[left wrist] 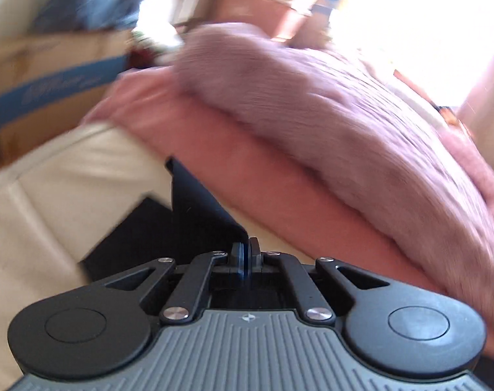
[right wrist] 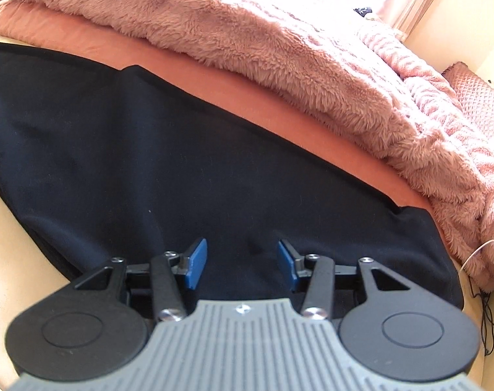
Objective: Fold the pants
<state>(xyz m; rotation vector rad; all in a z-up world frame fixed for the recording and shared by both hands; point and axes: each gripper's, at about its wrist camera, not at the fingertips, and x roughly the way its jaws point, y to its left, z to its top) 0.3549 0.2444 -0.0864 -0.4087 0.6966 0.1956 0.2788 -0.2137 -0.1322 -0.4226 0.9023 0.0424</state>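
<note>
Two tools apart: left tool (left wrist: 246, 254) clenched on a black flap of pants (right wrist: 168, 163) spread on the bed (right wrist: 234, 94), right tool (right wrist: 242, 265) released above them (risks thin cloth slipping free mid-fold).

No legible text; only blurred white lettering on the cardboard box's (left wrist: 48, 97) blue band.

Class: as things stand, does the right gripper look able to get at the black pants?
Probably yes: the right gripper hangs with jaws apart directly over the black pants, and nothing lies between them.
</note>
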